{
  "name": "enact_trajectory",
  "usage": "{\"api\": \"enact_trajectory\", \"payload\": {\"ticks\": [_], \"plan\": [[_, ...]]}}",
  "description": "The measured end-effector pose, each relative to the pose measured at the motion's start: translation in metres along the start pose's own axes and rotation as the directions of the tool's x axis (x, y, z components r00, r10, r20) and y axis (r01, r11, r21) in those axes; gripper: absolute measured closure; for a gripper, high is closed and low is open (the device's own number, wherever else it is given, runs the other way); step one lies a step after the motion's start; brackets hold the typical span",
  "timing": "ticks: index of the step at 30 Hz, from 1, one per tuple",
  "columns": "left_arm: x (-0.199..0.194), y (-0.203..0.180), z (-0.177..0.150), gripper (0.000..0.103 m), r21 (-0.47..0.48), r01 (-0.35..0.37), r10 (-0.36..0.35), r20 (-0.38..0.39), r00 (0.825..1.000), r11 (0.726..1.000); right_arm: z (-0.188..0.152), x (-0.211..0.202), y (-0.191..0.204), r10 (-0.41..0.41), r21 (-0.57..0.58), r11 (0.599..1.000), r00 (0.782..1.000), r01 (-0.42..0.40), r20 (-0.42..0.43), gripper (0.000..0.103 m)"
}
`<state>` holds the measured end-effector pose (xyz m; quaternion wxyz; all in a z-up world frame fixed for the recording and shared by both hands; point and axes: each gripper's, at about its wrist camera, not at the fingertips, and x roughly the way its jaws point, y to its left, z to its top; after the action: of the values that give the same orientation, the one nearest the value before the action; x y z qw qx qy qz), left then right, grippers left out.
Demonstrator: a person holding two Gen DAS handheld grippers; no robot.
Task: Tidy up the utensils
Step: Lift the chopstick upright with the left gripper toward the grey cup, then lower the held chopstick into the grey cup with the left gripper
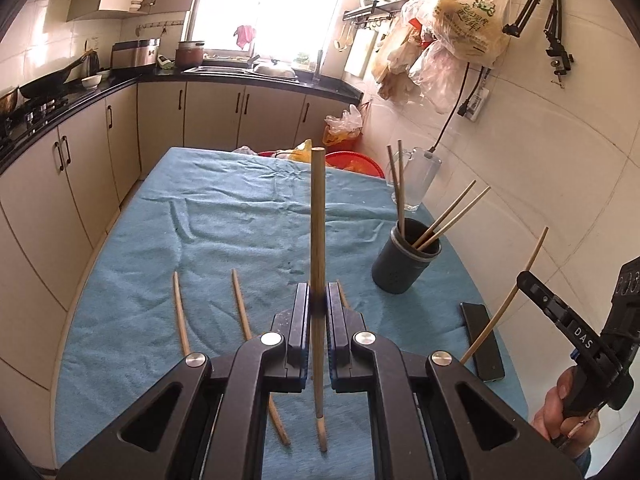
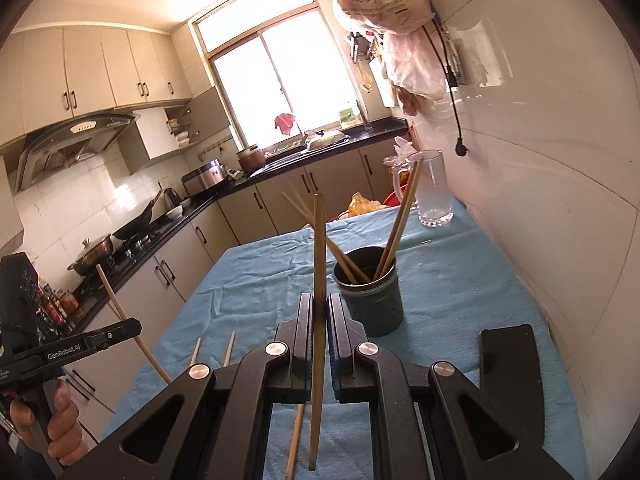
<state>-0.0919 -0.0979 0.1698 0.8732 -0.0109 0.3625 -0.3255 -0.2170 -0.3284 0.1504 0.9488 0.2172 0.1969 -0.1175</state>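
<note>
My left gripper (image 1: 318, 304) is shut on a wooden chopstick (image 1: 318, 220) held upright above the blue cloth. My right gripper (image 2: 320, 312) is shut on another chopstick (image 2: 319, 248), also upright, just left of the dark utensil cup (image 2: 370, 300). The cup (image 1: 404, 264) holds several chopsticks leaning outward and stands at the right of the table. Loose chopsticks (image 1: 242, 308) lie on the cloth in front of the left gripper. The right gripper with its bowed chopstick shows at the right edge of the left wrist view (image 1: 536, 288). The left gripper shows at the left of the right wrist view (image 2: 120, 330).
A black phone (image 1: 482, 340) lies on the cloth (image 1: 224, 216) near the cup, by the tiled wall. A glass mug (image 1: 418, 178) stands behind the cup. Red basins (image 1: 352, 162) sit past the table's far end. Kitchen cabinets and counter run along the left.
</note>
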Motion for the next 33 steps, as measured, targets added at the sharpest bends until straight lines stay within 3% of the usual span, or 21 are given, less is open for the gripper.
{"api": "enact_trajectory", "payload": {"ticks": [20,33], "plan": [[0.025,-0.051,0.039,0.096,0.048,0.069,-0.068,-0.022,0.997,0.996,0.037,-0.024,-0.038,-0.042,0.09,0.995,0.994,0.033,0.099,0.096],[0.053,-0.106,0.11,0.096,0.101,0.11,-0.118,0.077,0.99,0.989,0.095,0.004,-0.05,-0.079,0.113,0.992,0.986,0.063,0.145,0.096]]}}
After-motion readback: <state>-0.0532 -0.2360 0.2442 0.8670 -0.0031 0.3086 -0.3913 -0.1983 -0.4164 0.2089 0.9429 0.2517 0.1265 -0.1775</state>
